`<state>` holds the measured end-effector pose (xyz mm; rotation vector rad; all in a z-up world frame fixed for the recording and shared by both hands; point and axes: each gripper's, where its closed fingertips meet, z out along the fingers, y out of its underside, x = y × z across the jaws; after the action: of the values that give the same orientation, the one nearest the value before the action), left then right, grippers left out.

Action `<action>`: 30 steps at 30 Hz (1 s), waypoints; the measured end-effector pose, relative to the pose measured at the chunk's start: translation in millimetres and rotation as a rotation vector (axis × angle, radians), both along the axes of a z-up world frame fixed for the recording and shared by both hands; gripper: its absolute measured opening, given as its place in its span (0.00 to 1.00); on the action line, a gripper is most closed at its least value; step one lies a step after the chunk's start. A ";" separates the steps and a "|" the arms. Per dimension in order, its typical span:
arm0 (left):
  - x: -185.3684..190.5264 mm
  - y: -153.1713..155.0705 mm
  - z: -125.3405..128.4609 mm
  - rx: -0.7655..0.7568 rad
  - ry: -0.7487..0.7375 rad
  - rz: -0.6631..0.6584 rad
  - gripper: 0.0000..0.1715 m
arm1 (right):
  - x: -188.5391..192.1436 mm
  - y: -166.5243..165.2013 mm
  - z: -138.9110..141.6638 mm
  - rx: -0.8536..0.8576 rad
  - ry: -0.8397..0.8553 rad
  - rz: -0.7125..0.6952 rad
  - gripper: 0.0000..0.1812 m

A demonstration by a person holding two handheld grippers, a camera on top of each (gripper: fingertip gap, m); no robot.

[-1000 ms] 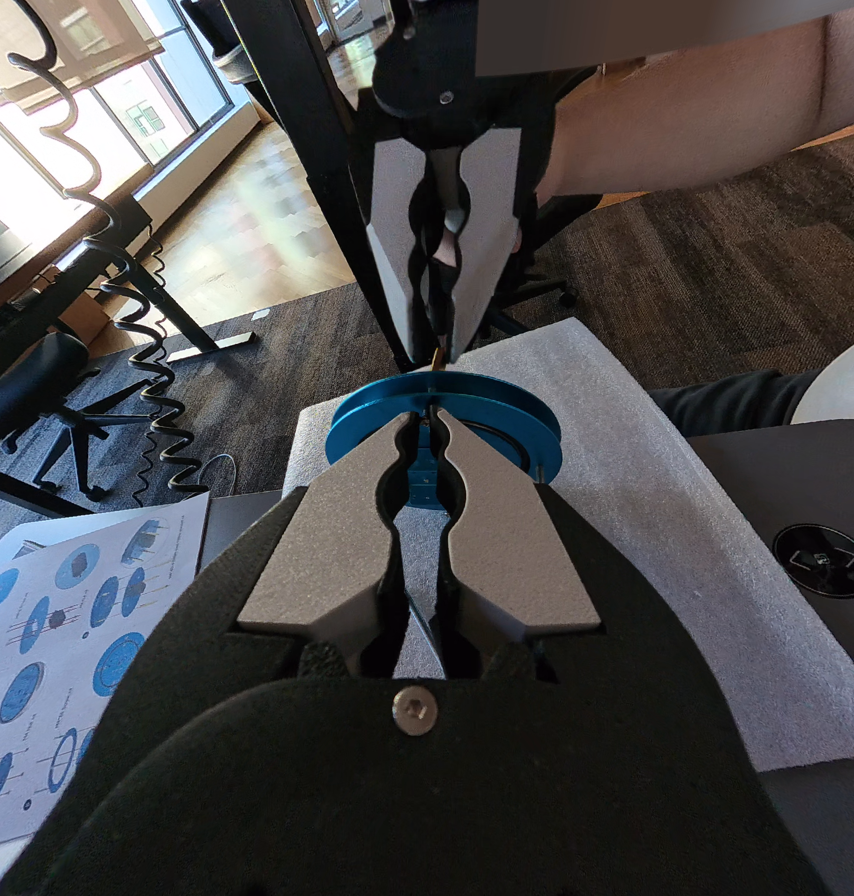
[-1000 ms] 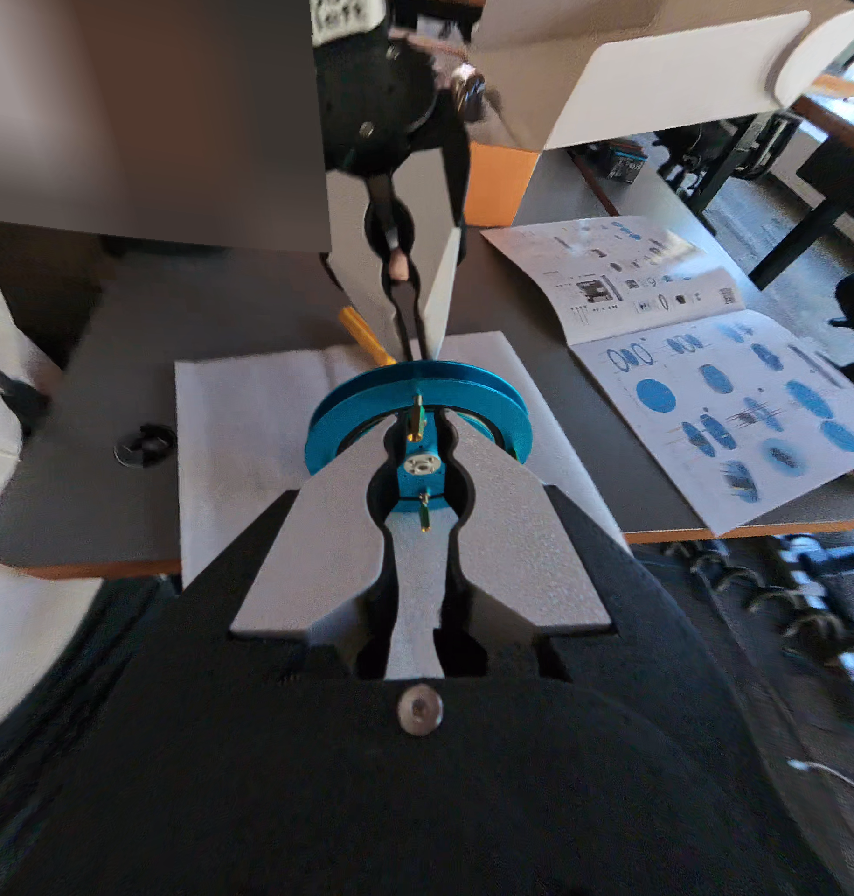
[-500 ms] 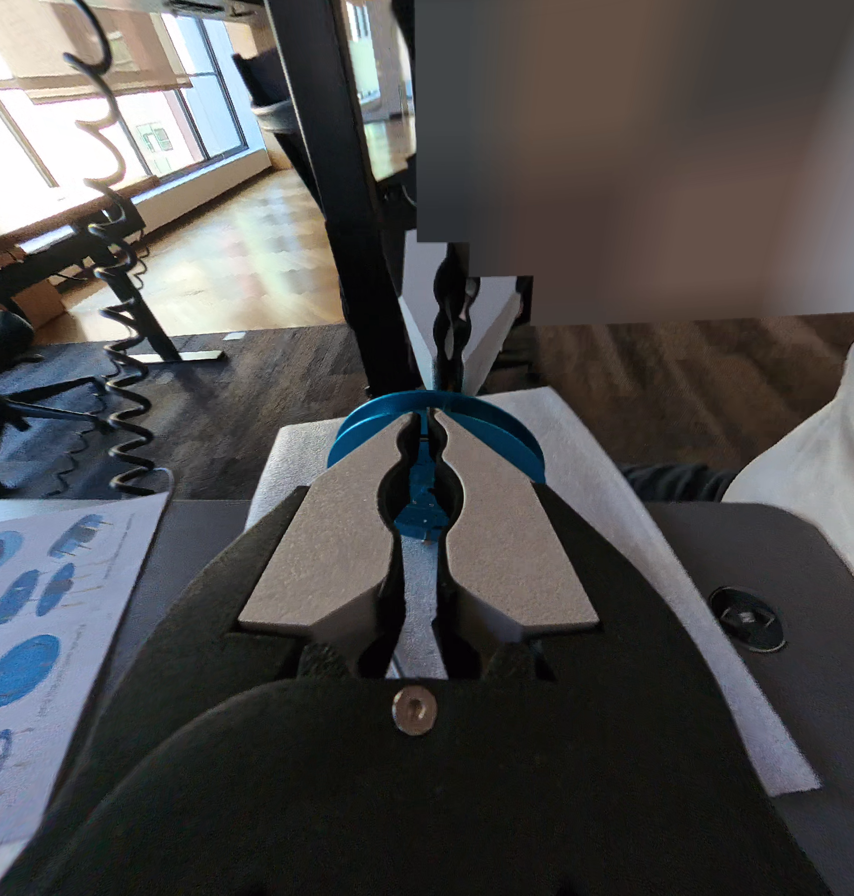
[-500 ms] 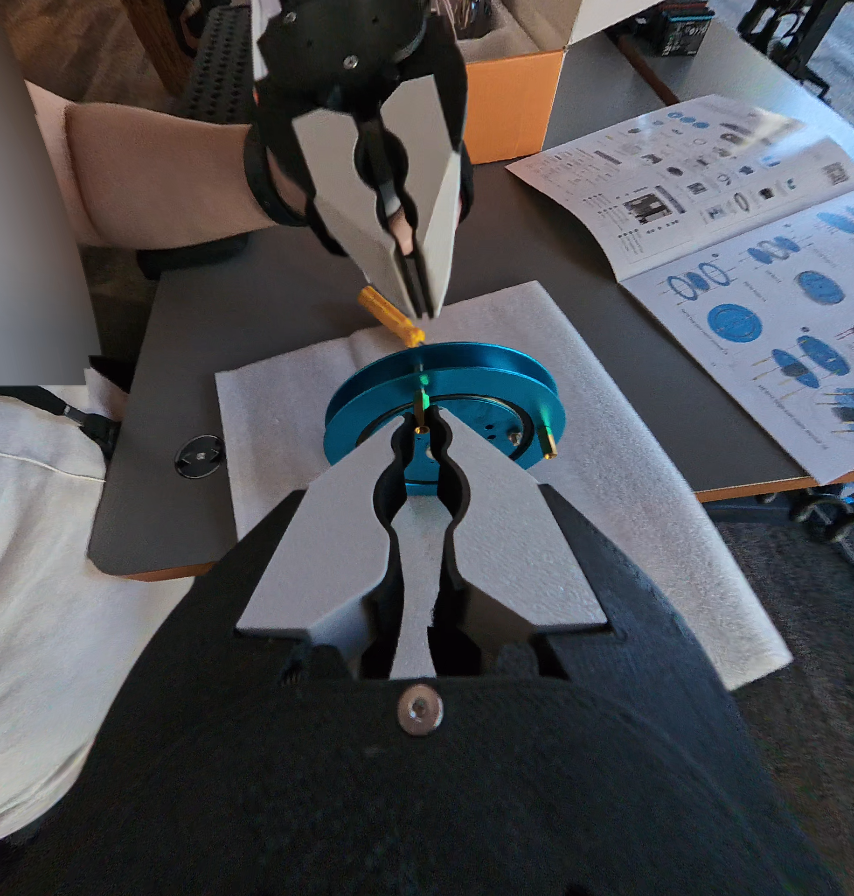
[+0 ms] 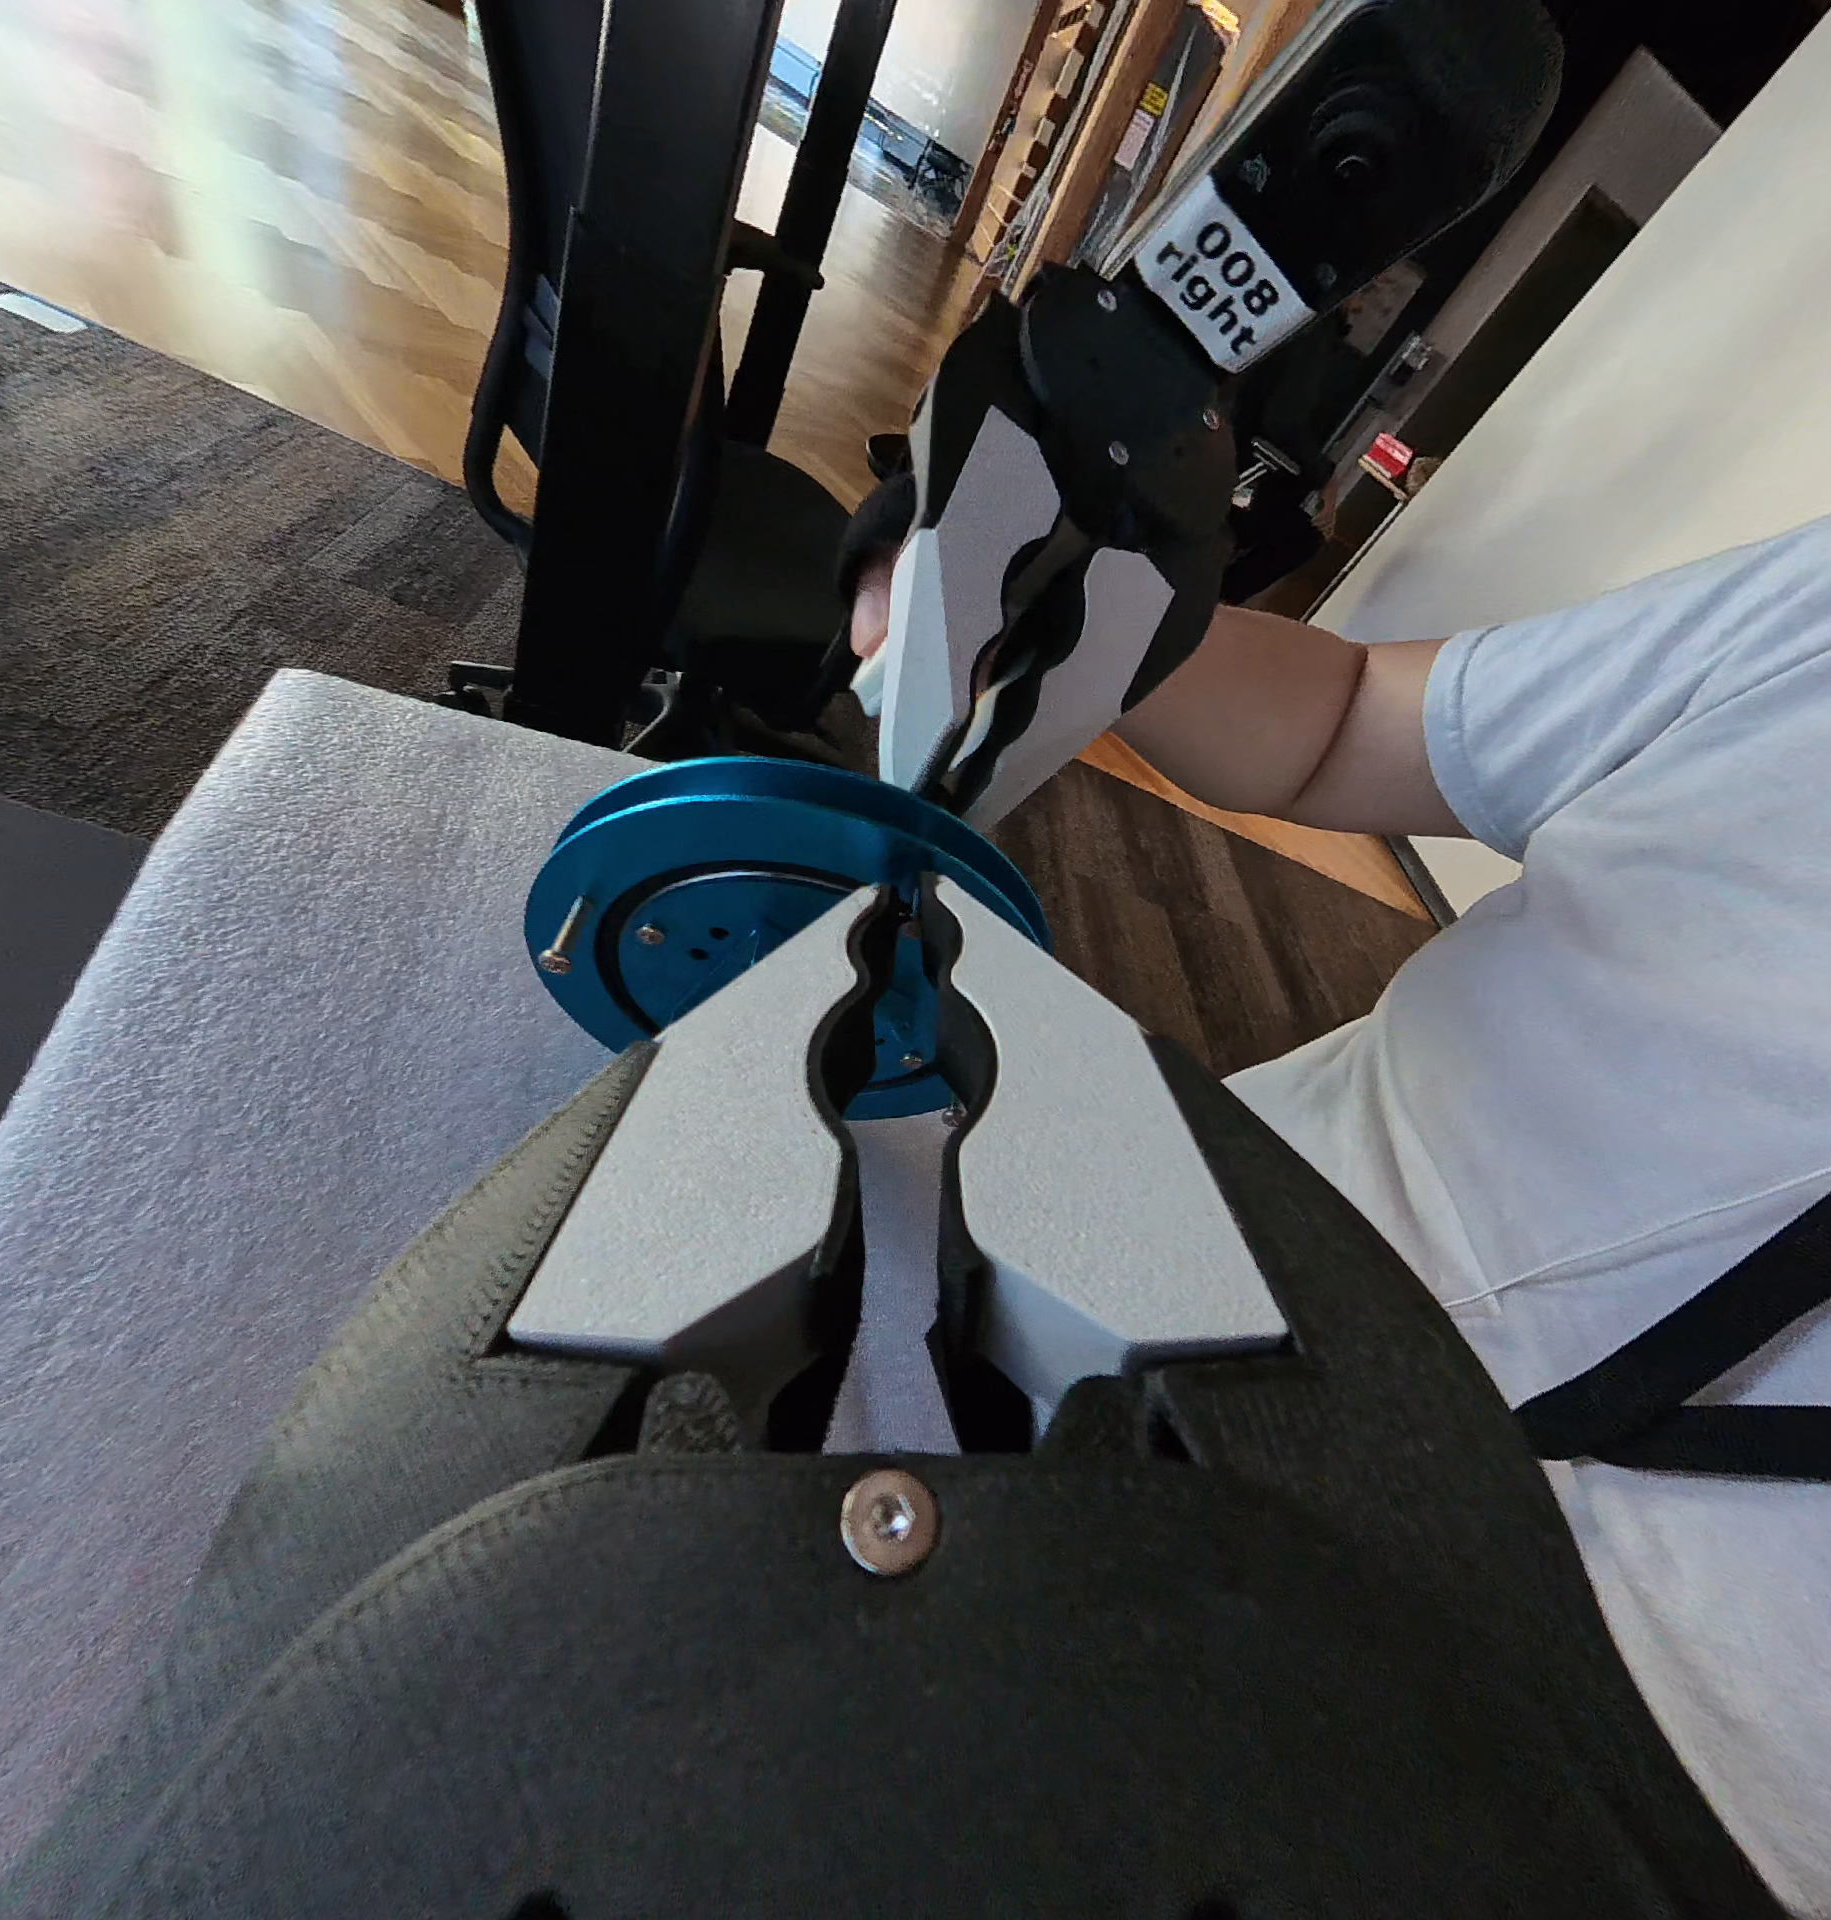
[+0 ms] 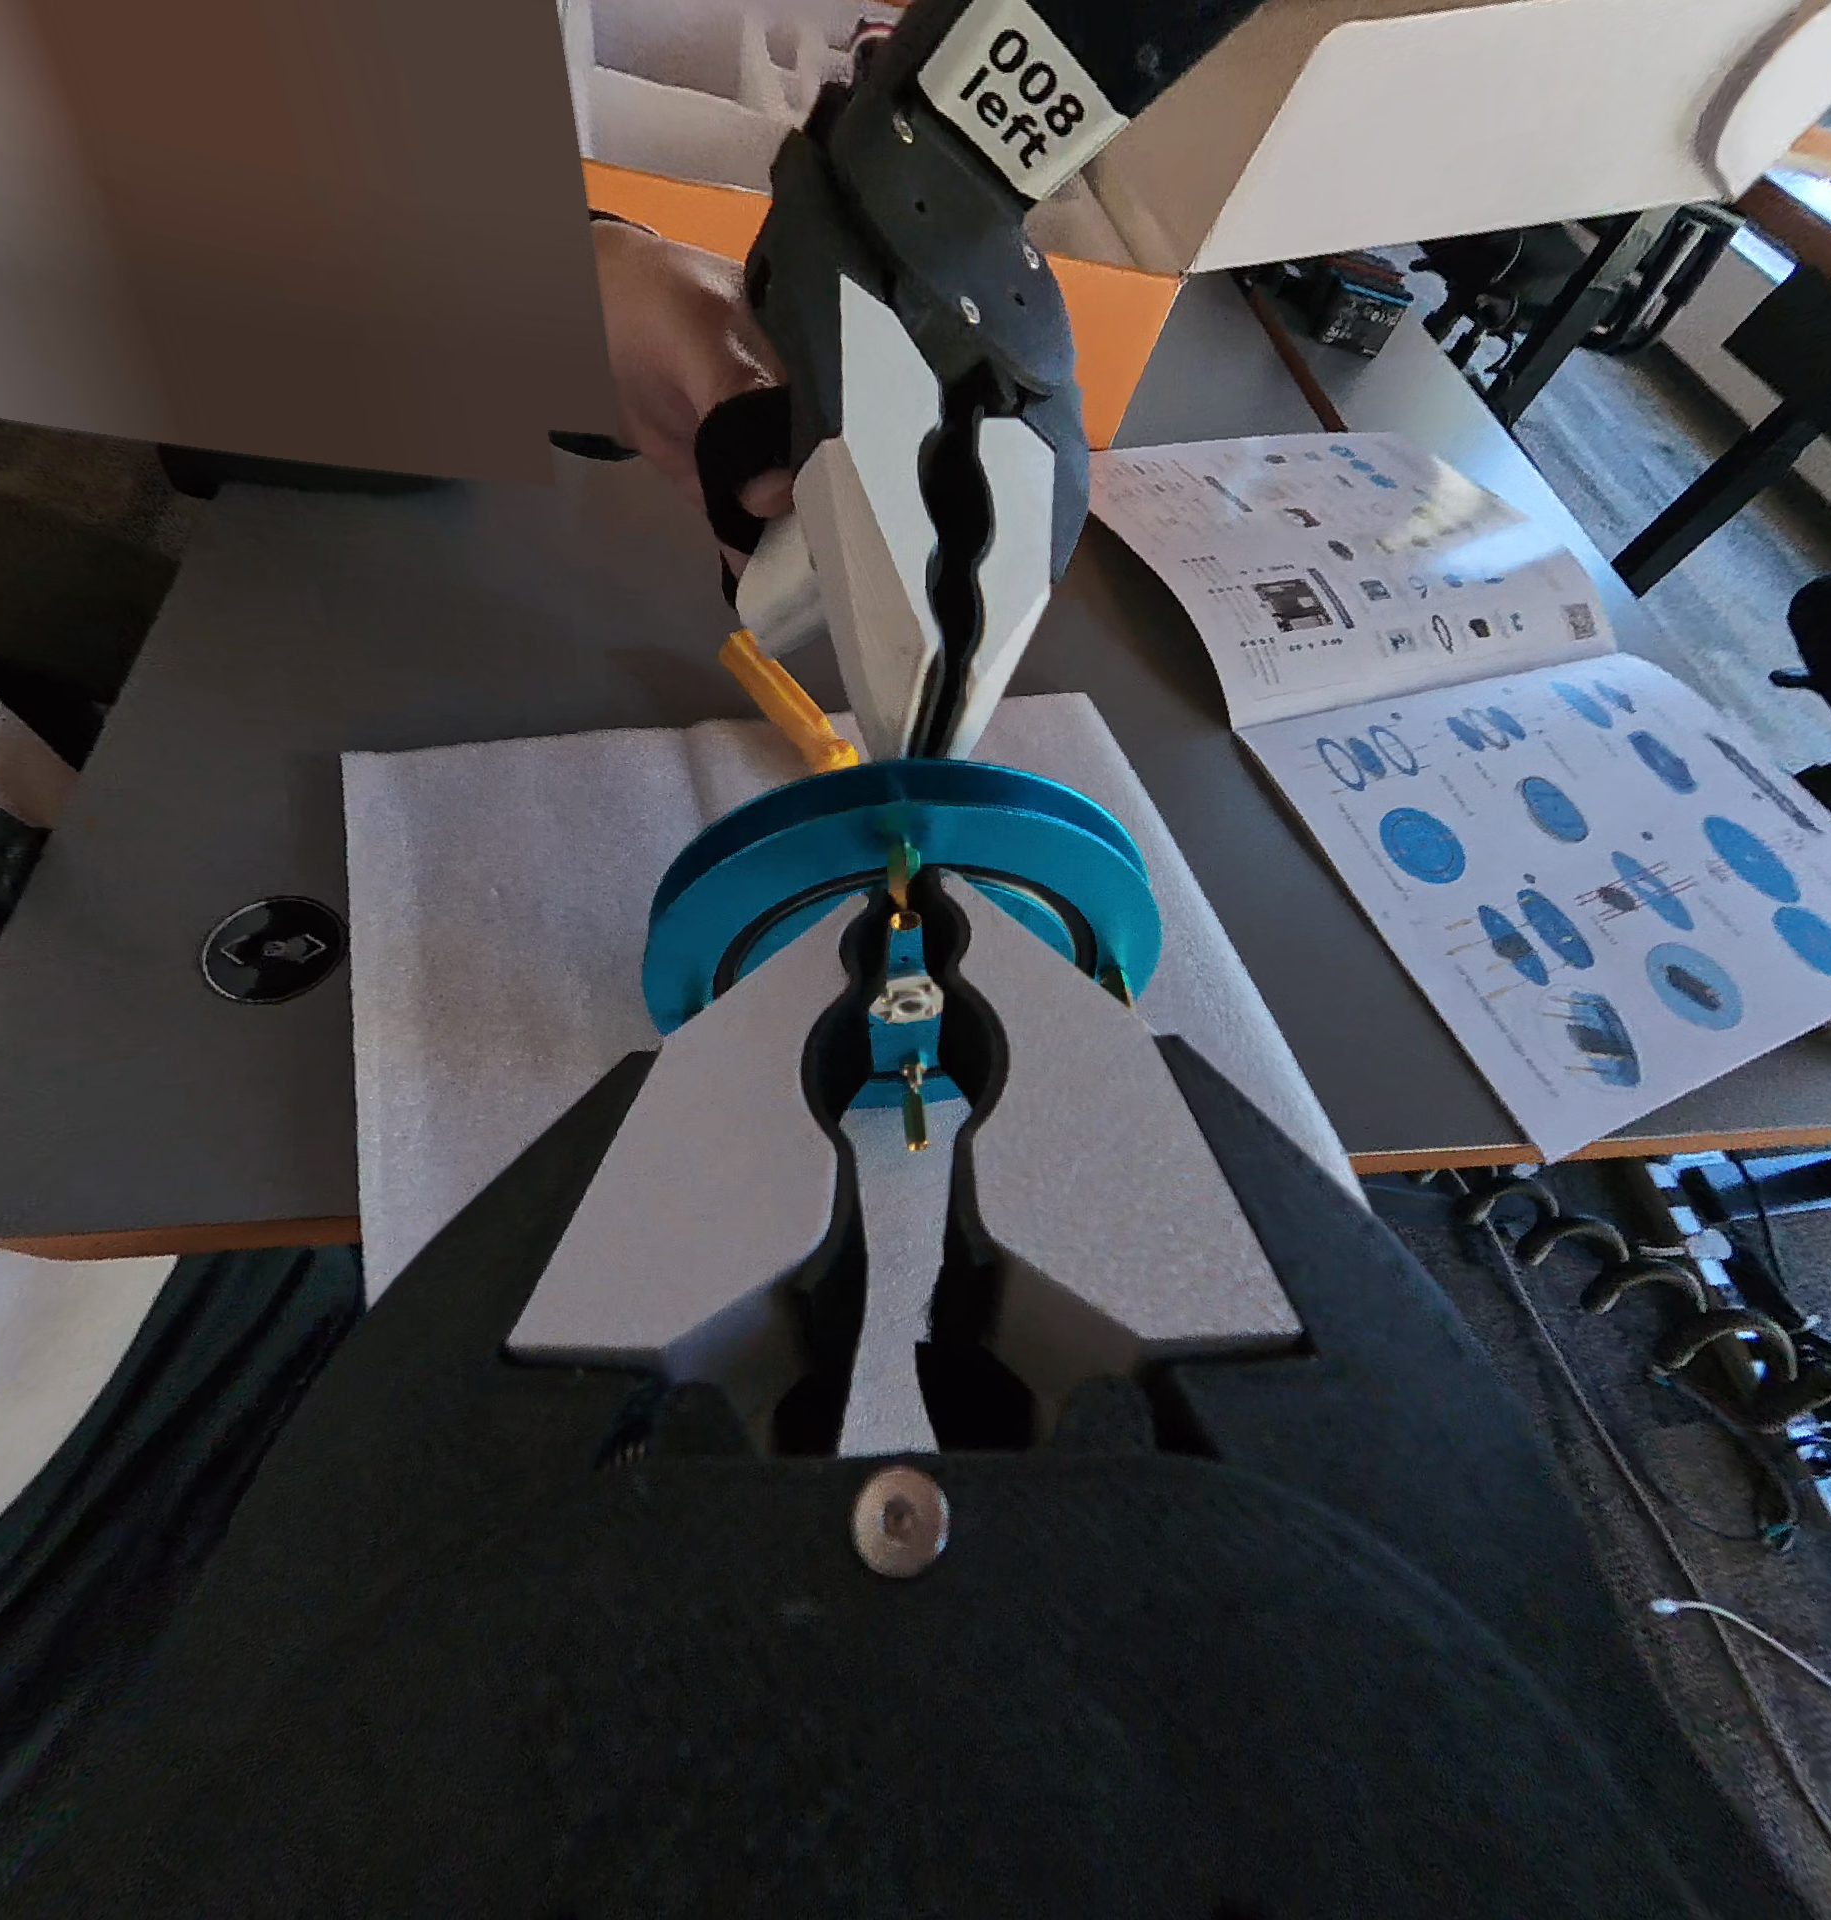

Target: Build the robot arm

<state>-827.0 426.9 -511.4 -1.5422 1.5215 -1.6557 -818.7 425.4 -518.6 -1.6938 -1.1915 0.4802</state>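
Starting with the left wrist view: the left gripper (image 5: pixel 906 902) has its tongs drawn together and clamped on the upper rim of the blue disc assembly (image 5: pixel 745 831). The assembly stands tilted on edge over the white foam sheet (image 5: pixel 267 987), and whether its lower rim touches the sheet cannot be told. Two blue plates are already stacked with a groove between them. Small screw heads sit flush in the inner hub, while one long screw (image 5: pixel 563 935) at the rim still stands proud. The right gripper (image 5: pixel 950 795) meets the far side of the rim, its tongs nearly together.

Right wrist view: the right gripper (image 6: pixel 906 894) appears pinched on a brass standoff (image 6: pixel 903 862) near the upper rim. Two further standoffs project from this face. The disc axis runs roughly level, from one gripper toward the other, with the standoffs pointing at the right camera. The left gripper (image 6: pixel 932 748) bites the rim from above. A yellow-handled tool (image 6: pixel 786 707) and an open booklet (image 6: pixel 1513 831) lie on the grey table (image 6: pixel 163 1091).
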 end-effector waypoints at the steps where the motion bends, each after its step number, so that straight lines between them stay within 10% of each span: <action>1: -0.1 -1.5 0.1 -0.009 -0.001 -0.009 0.01 | 0.0 0.5 -0.6 0.001 -0.010 0.001 0.02; 12: -2.3 -12.8 -5.3 0.156 0.029 -0.070 0.02 | -1.6 -6.3 -1.1 0.059 -0.066 -0.008 0.03; 24: 2.5 -19.6 -6.1 0.323 0.026 -0.110 0.01 | -1.6 -19.9 1.9 -1.145 0.641 0.018 0.03; 30: 2.4 -17.4 -6.0 0.326 0.022 -0.103 0.01 | 2.1 -18.4 9.3 -0.418 0.392 0.102 0.13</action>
<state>-824.6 409.5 -517.4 -1.3308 1.8048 -1.3605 -816.6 407.1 -509.3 -1.7752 -0.9318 1.1321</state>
